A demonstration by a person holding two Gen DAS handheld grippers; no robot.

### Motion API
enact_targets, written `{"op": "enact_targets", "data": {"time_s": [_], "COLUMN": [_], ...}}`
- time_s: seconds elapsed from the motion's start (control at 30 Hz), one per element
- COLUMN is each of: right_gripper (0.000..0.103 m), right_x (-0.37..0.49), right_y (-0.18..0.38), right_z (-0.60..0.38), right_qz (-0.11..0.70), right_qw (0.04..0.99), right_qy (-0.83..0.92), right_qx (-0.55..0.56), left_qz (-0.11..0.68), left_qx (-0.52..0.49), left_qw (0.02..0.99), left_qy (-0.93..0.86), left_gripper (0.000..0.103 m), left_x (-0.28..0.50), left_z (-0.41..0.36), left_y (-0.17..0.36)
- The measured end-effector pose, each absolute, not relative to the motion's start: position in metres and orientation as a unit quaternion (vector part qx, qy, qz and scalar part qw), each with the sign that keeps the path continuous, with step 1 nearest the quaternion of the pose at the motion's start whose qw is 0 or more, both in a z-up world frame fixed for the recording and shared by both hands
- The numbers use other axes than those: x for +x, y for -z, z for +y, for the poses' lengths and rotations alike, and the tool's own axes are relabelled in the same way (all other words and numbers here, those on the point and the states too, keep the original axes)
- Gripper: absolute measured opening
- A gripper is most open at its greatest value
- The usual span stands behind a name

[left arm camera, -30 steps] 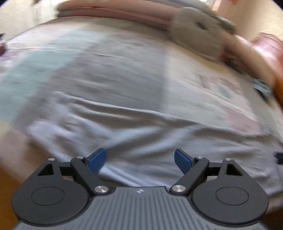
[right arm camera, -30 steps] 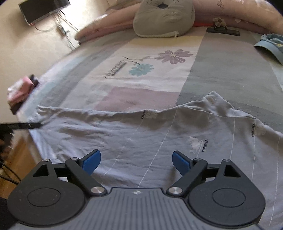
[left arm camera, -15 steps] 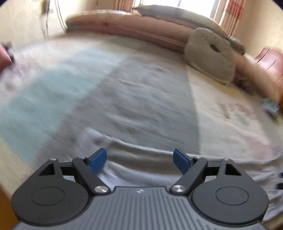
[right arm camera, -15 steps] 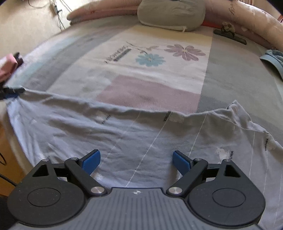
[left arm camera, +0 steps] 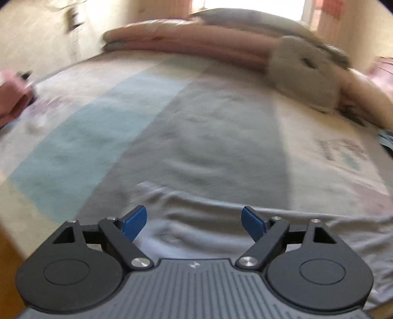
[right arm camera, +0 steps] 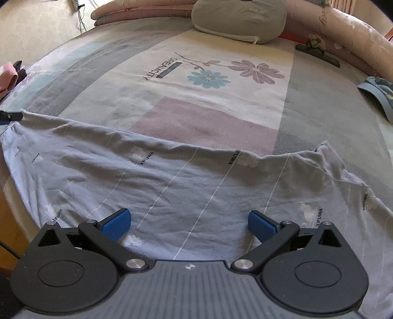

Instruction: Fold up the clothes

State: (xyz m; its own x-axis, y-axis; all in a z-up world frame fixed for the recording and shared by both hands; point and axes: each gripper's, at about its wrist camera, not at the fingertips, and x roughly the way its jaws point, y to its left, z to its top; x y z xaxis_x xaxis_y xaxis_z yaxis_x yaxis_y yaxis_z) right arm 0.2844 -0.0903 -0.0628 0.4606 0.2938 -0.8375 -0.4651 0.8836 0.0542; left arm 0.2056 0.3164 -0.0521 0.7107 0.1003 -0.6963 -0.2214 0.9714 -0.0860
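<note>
A pale grey-blue garment (right arm camera: 186,176) with thin white stripes and small printed logos lies spread across the near part of the bed. My right gripper (right arm camera: 189,224) hovers open above its near edge, nothing between the blue pads (right arm camera: 116,223). In the left wrist view the same garment (left arm camera: 196,220) shows as a blurred pale sheet under my left gripper (left arm camera: 194,220), which is open over the garment's left end. The left gripper's tip (right arm camera: 9,115) appears at the far left of the right wrist view, at the garment's top left corner.
The bed cover (right arm camera: 221,110) has grey, teal, cream and mauve panels with printed flowers. A grey cushion (right arm camera: 240,19) and a rolled pink quilt (right arm camera: 348,36) lie at the head. A blue cap (right arm camera: 378,95) sits right, pink folded cloth (right arm camera: 7,78) left. A wooden bed edge (right arm camera: 9,220) runs along the near left.
Both views have swung toward the head of the bed; more of the cover shows beyond the garment. The garment's top edge has been drawn straighter to the left. Both grippers stay open.
</note>
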Motion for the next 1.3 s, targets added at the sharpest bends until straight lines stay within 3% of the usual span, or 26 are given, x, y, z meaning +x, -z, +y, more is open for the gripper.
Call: {"op": "enact_targets", "data": {"time_s": [0.23, 0.8, 0.97, 1.3], "right_gripper": [0.103, 0.103, 0.103, 0.103], "right_x": [0.3, 0.354, 0.328, 0.272], "right_y": [0.064, 0.067, 0.048, 0.06], "right_z": [-0.086, -0.063, -0.078, -0.098], "right_qz": [0.467, 0.444, 0.437, 0.456], "right_qw": [0.857, 0.881, 0.877, 0.87], "right_qy": [-0.202, -0.141, -0.183, -0.149], "right_qx": [-0.085, -0.086, -0.081, -0.113], "left_qz": [0.413, 0.409, 0.387, 0.396], "left_qx": [0.002, -0.011, -0.02, -0.028], "left_qw": [0.91, 0.911, 0.922, 0.898], "left_qy": [-0.006, -0.046, 0.007, 0.191], "left_gripper": [0.086, 0.092, 0.092, 0.092], "left_x": [0.19, 0.182, 0.198, 0.247], "left_z": [0.265, 0.271, 0.257, 0.194], "left_y": [0.078, 0.07, 0.052, 0.064]}}
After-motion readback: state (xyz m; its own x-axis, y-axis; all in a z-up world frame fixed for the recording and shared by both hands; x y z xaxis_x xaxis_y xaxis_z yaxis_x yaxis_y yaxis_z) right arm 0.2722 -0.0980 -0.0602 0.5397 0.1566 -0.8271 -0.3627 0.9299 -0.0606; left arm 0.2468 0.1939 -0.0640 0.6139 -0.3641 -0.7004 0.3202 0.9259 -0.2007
